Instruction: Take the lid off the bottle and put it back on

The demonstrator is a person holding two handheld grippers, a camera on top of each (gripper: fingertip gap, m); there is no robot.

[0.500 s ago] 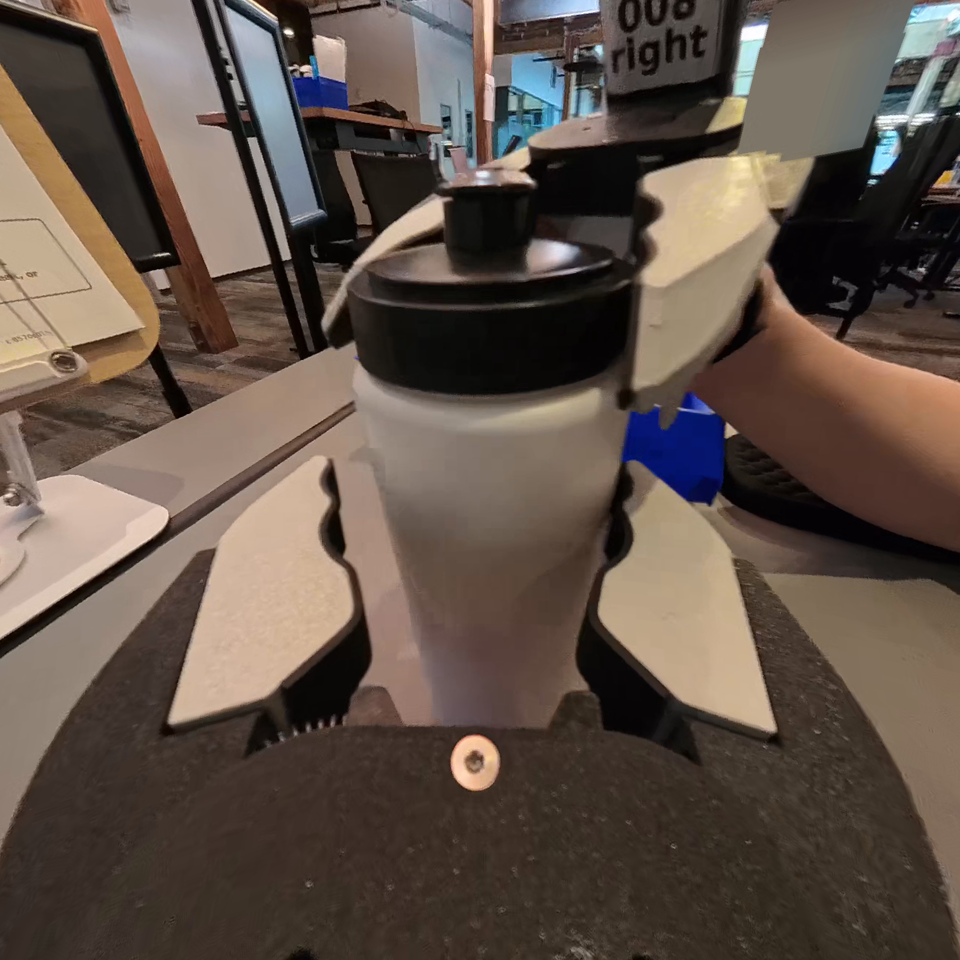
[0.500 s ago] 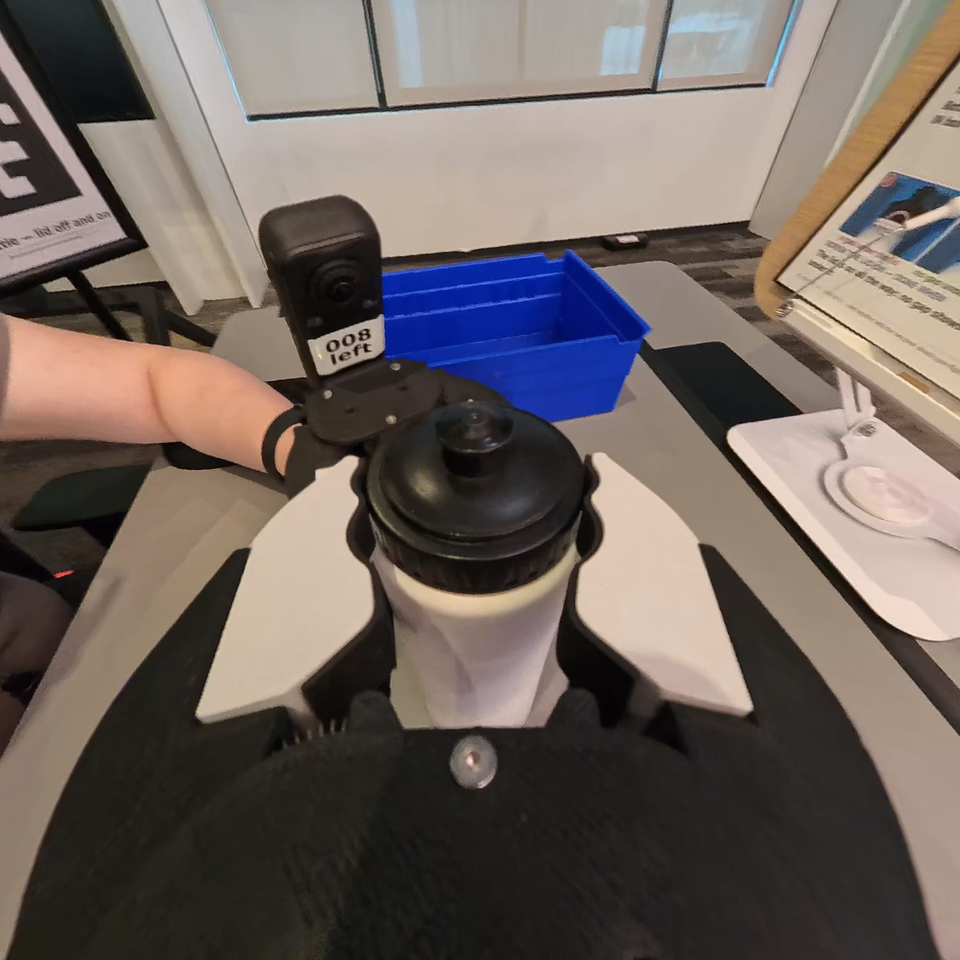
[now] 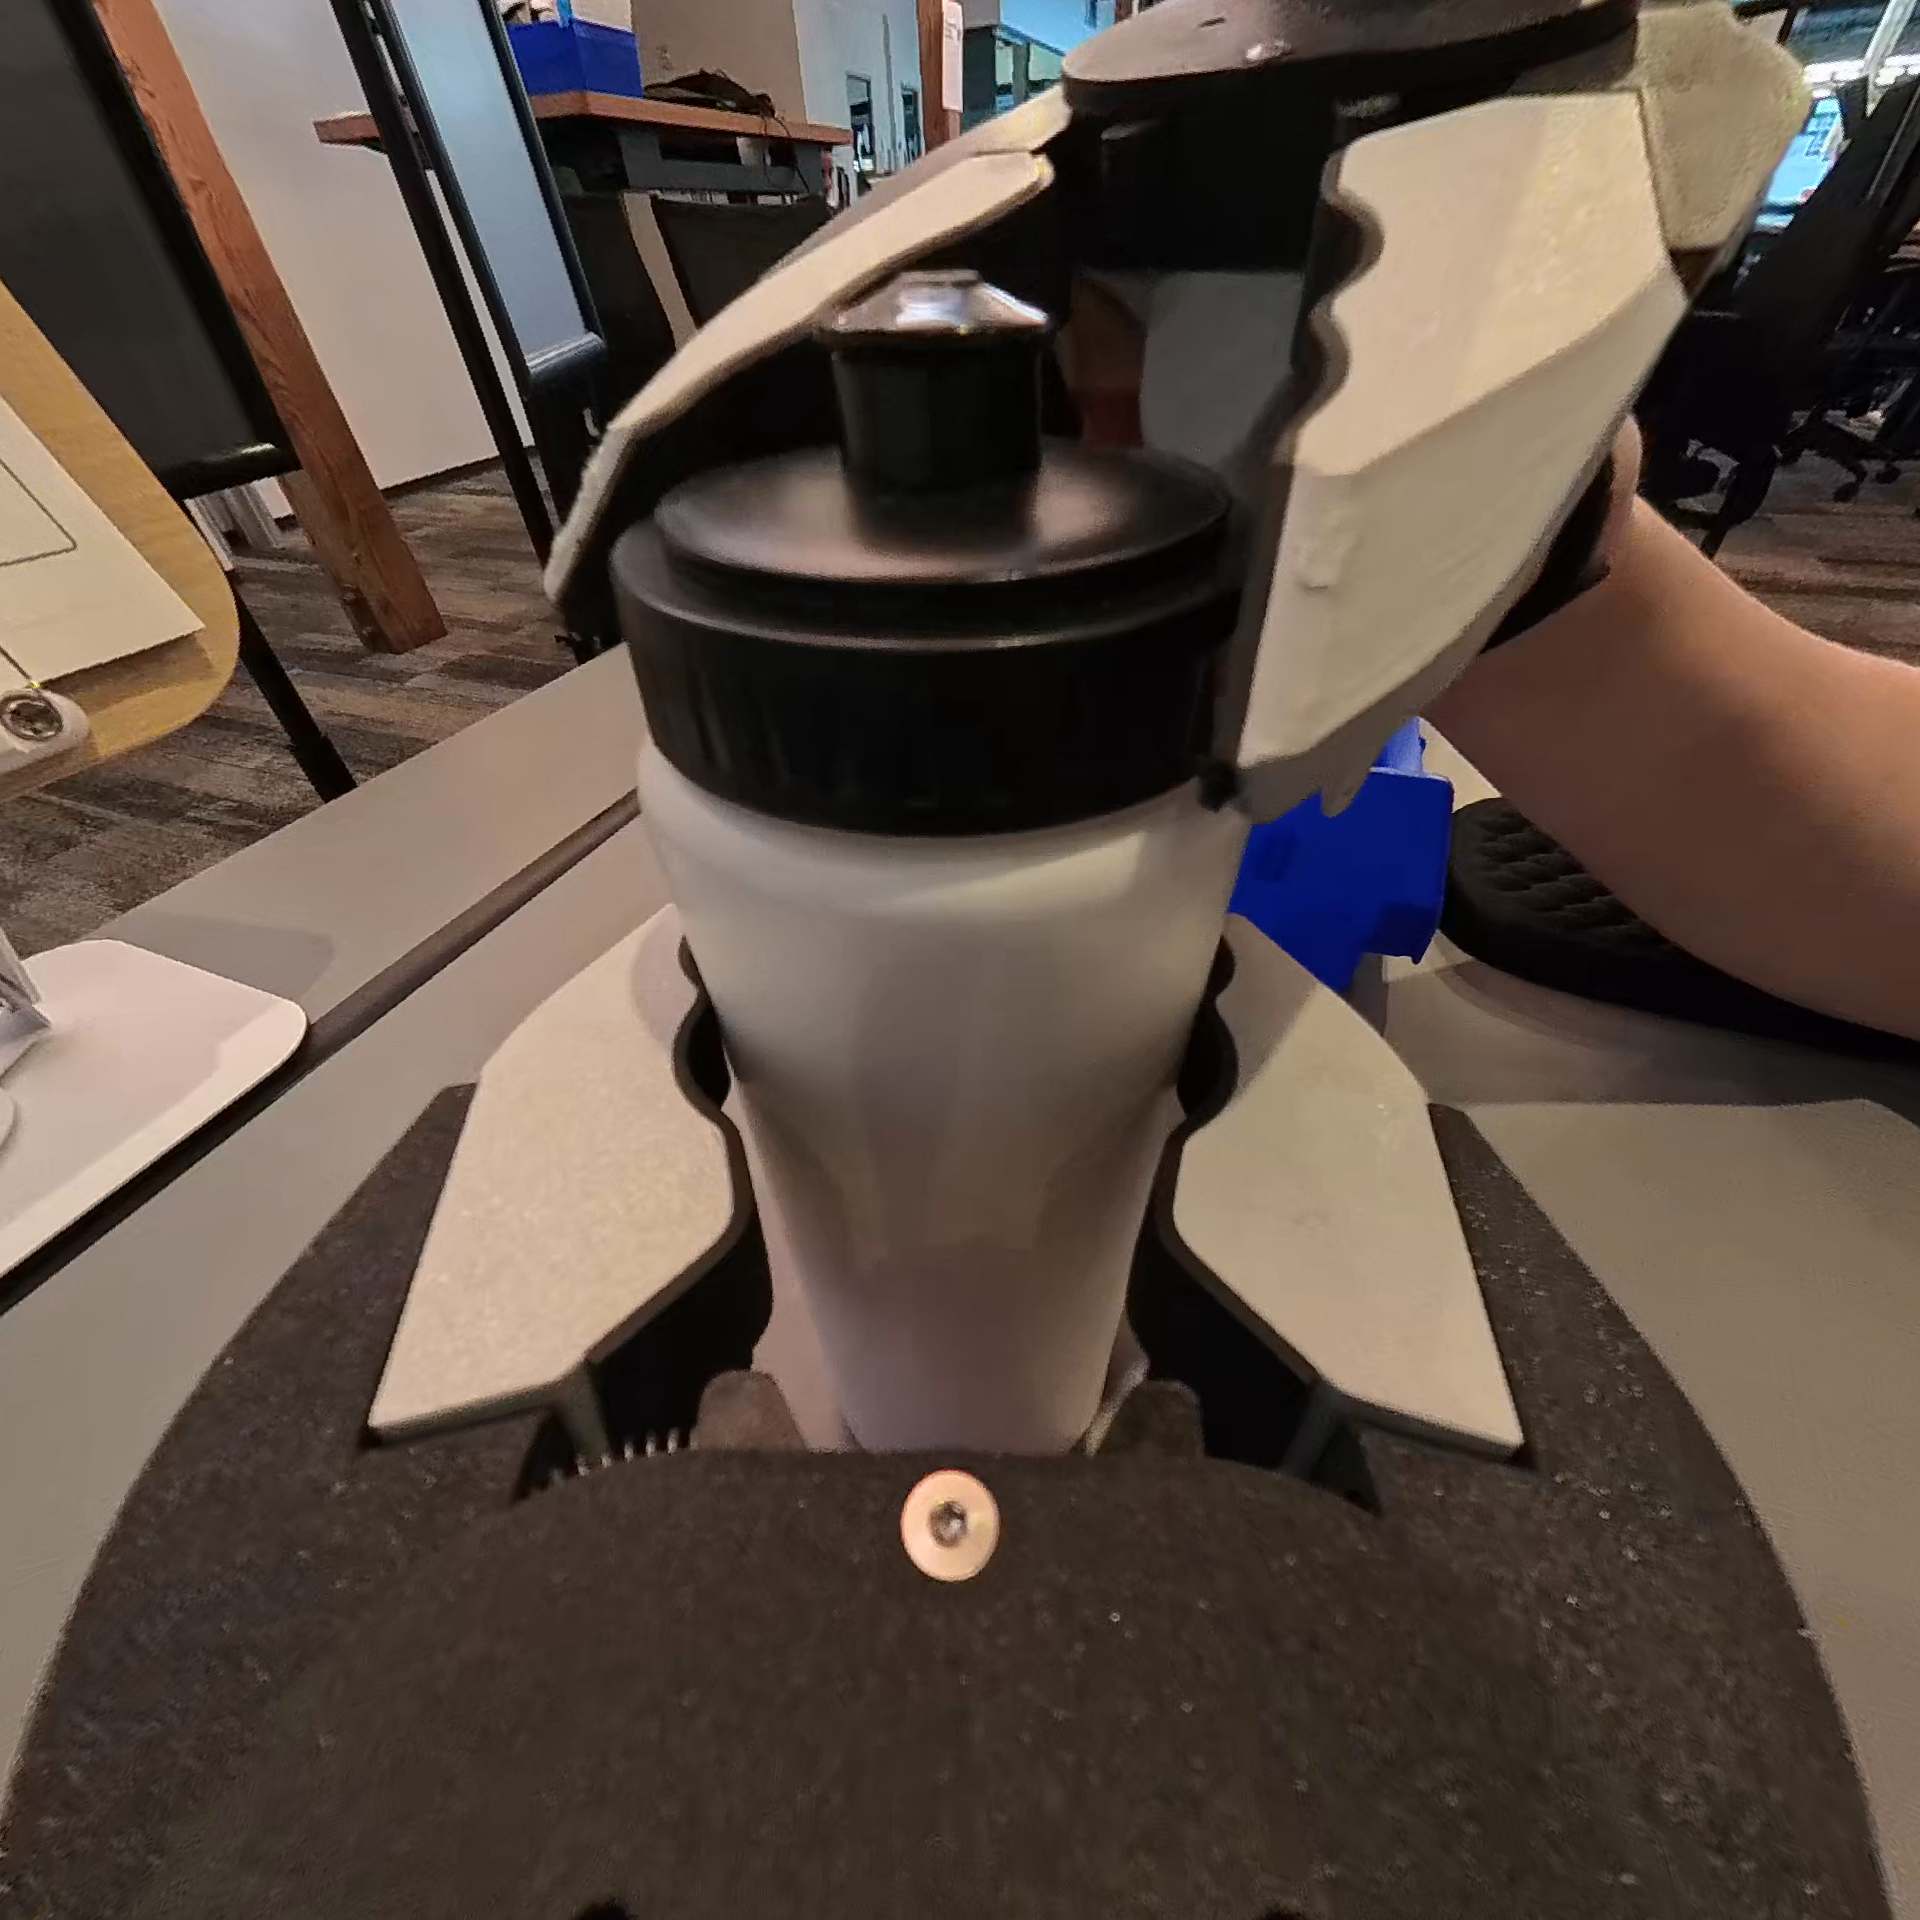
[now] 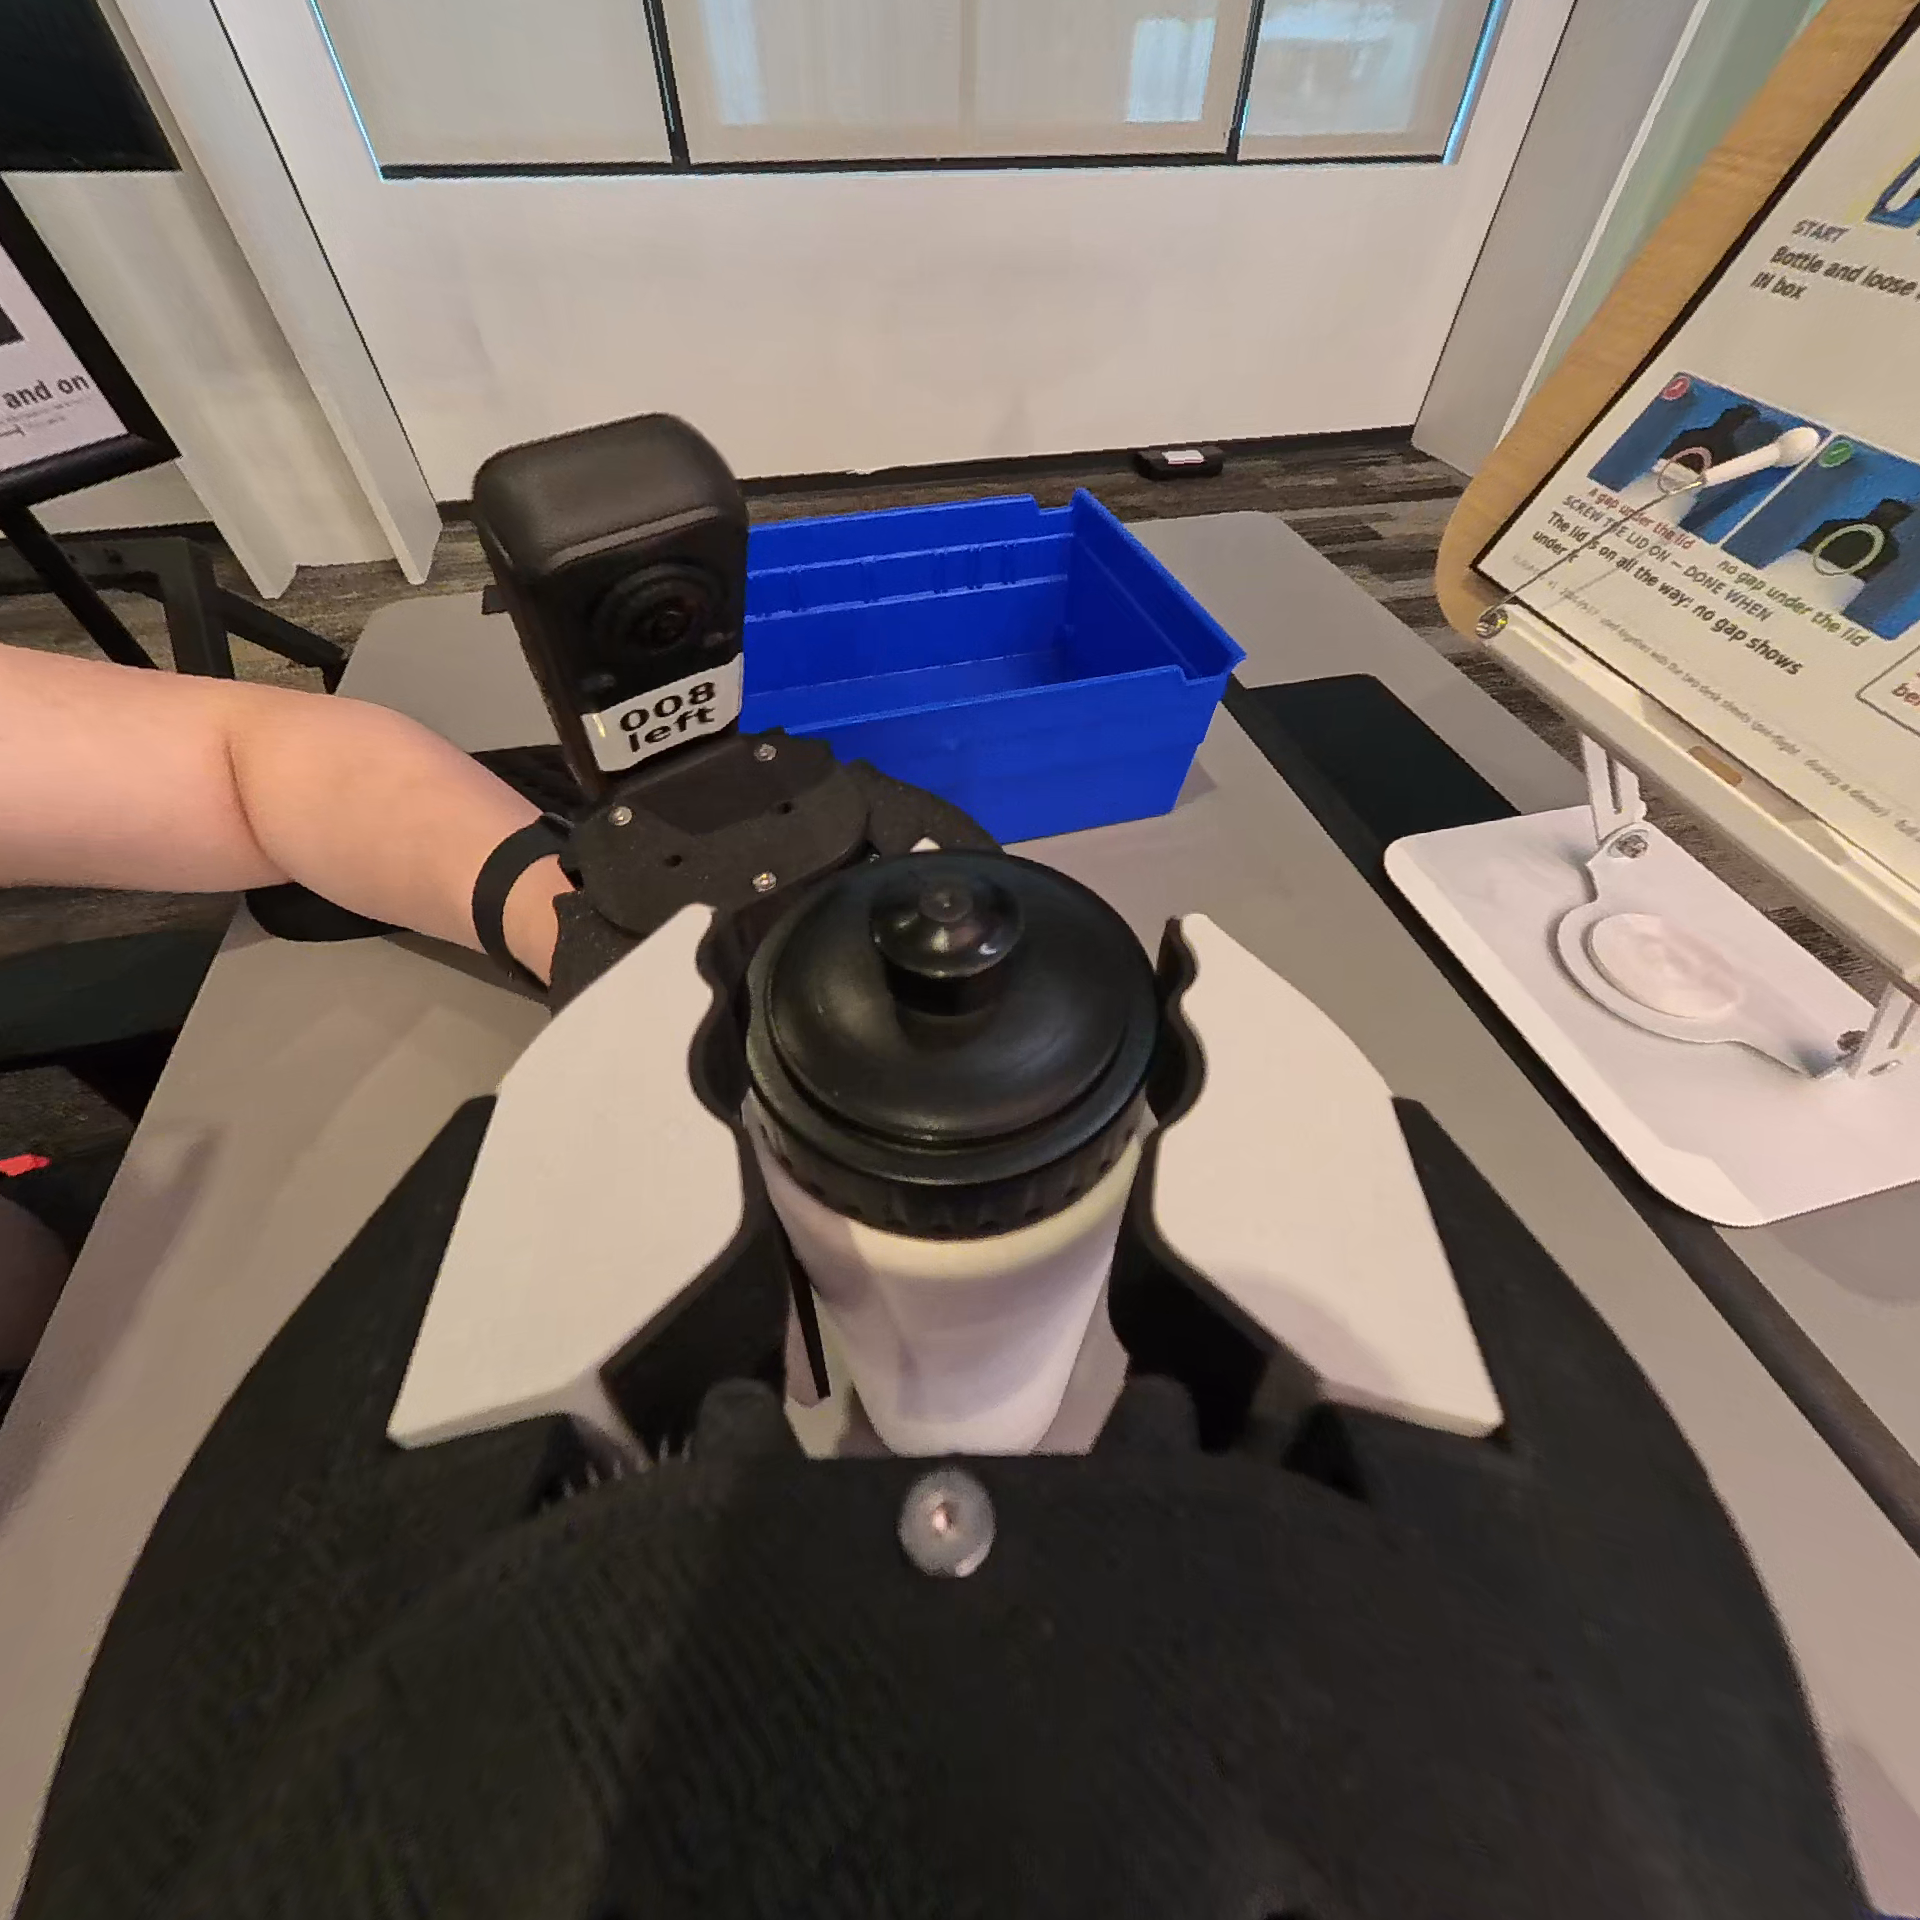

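1. White bottle (image 3: 935,1039) upright over grey desk (image 4: 1299,883), just before blue bin (image 4: 987,665); left tool (image 3: 951,1049) pinches its body
2. Black lid (image 4: 951,1049) seated on bottle; right tool (image 4: 951,1039) clamps lid's sides

bare grey table (image 4: 1299,862) lies between the blue bin (image 4: 997,665) behind and the white stand (image 4: 1662,1049) to the right.
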